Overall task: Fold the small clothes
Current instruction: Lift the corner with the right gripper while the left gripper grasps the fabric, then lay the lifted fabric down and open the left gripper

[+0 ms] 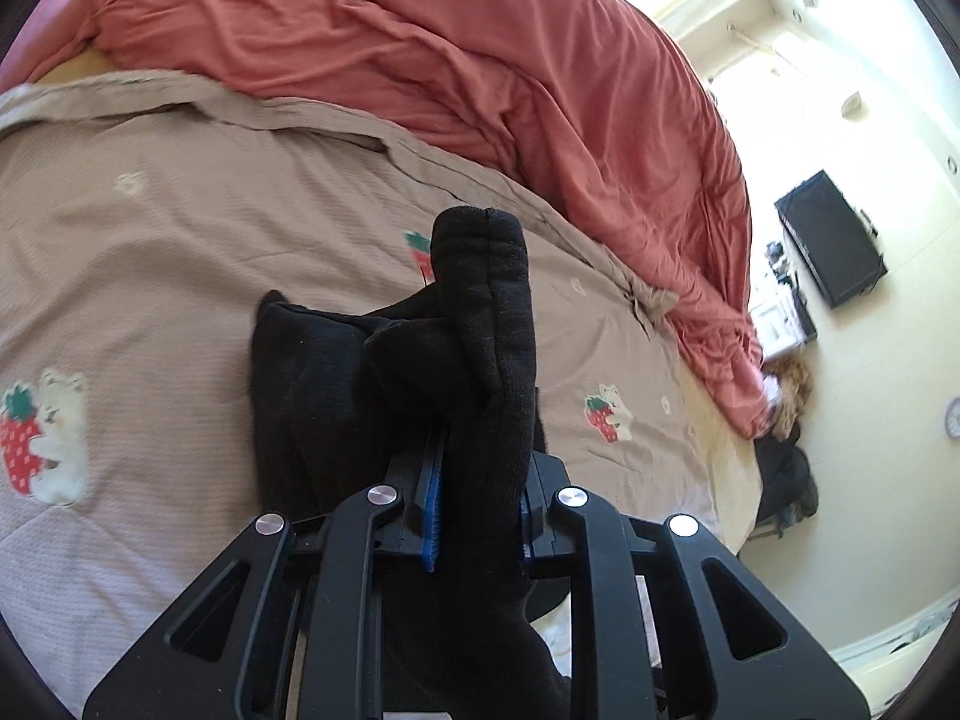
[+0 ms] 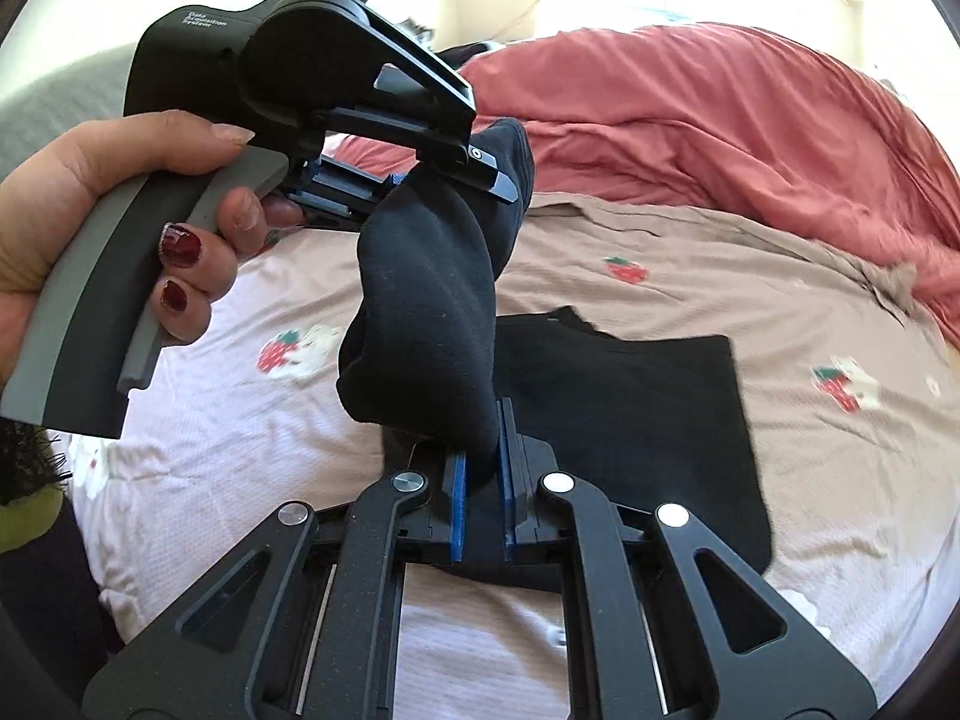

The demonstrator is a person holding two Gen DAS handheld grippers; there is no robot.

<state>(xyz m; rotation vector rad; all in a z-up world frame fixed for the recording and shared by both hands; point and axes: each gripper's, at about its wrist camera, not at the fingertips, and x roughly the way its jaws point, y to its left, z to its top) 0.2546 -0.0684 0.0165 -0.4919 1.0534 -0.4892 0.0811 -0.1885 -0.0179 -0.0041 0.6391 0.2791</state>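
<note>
Left wrist view: the left claw (image 1: 477, 498) grips a black knitted sock (image 1: 480, 324) raised above the beige strawberry-print bedspread (image 1: 180, 228).

Right wrist view: the right claw (image 2: 480, 498) is clenched on the sock's other end (image 2: 420, 312), above a flat black garment (image 2: 636, 408).

Matt black knit sock (image 1: 480, 324), waffle-textured cloth bedspread (image 1: 180, 240), matt plastic tongs (image 2: 480, 480) with shiny metal pins.
</note>
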